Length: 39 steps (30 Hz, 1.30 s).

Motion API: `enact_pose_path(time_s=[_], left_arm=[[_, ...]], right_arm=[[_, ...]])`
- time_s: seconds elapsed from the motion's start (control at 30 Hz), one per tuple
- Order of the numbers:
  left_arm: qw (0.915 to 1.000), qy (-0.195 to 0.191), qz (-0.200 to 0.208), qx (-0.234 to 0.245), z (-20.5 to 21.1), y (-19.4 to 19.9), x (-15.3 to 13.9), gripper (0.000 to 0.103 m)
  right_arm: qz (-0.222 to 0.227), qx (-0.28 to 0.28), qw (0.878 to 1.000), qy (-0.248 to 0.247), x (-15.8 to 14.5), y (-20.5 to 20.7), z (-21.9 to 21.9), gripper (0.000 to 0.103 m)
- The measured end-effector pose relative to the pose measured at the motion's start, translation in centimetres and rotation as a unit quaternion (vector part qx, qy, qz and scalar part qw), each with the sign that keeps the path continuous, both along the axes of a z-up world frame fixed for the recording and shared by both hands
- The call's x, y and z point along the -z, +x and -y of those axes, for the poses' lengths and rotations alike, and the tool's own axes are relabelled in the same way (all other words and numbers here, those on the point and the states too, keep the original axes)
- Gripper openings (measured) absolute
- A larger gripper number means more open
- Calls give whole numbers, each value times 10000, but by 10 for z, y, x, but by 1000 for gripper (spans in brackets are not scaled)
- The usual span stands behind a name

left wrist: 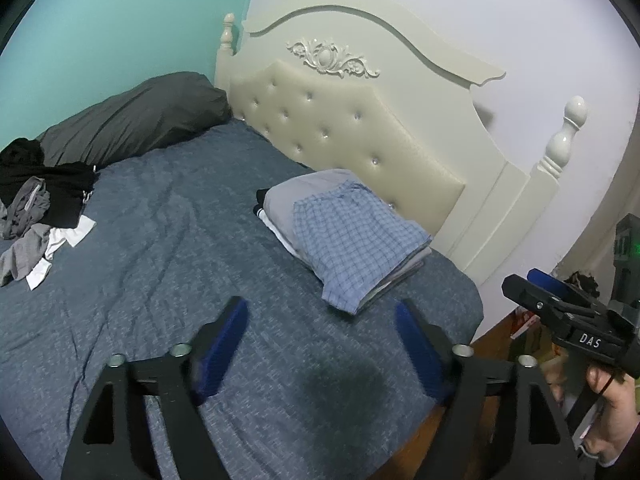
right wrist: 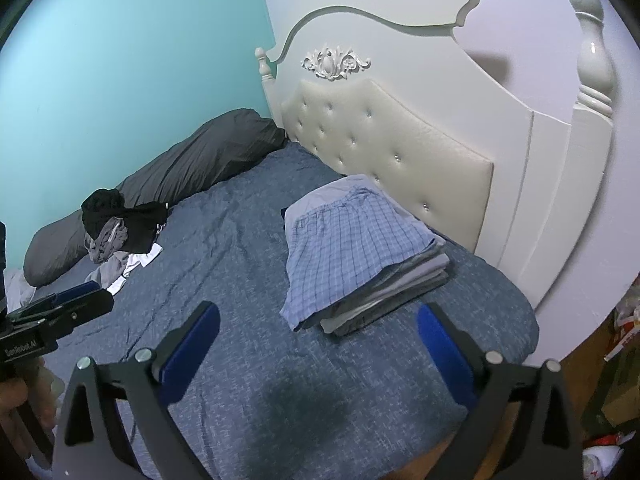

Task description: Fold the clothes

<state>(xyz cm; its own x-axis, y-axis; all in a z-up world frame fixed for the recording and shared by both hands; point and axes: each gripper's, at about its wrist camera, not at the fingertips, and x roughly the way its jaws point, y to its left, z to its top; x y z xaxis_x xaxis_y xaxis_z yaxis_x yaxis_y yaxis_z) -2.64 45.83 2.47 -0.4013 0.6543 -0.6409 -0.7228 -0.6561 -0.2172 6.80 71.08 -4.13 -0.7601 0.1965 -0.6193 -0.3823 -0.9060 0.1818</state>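
Observation:
A stack of folded clothes with blue plaid shorts (left wrist: 356, 240) on top lies on the blue bed near the headboard; it also shows in the right wrist view (right wrist: 352, 252). A heap of unfolded black, grey and white clothes (left wrist: 36, 208) lies at the far left of the bed, also in the right wrist view (right wrist: 116, 232). My left gripper (left wrist: 320, 312) is open and empty above the bed, short of the stack. My right gripper (right wrist: 318, 316) is open and empty, just short of the stack. Each gripper shows in the other's view, the right (left wrist: 560, 304) and the left (right wrist: 60, 312).
A dark grey pillow (left wrist: 132, 120) lies along the teal wall. A cream tufted headboard (left wrist: 352, 120) with posts stands behind the stack. The bed's blue cover (left wrist: 180, 260) is wrinkled. The bed's corner and wooden floor with clutter (right wrist: 624, 360) are at right.

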Motion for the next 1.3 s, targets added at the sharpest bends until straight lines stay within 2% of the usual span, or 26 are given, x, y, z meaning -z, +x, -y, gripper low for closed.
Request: enact_pose_path(time_s=[0.1, 0.2, 0.33, 1.3], left_arm=[[10000, 21, -44, 4, 8, 6, -2, 86], [10000, 49, -71, 11, 14, 11, -5, 96], [9999, 60, -102, -1, 23, 18, -9, 102], [9994, -2, -329, -61, 74, 57, -21, 103]], right_arm=[[-21, -26, 10000, -9, -3, 7, 8, 100], [-43, -69, 10000, 9, -7, 13, 17, 100], [-62, -109, 9999, 15, -11, 21, 30, 101], [-206, -210, 9996, 25, -24, 73, 77, 101]])
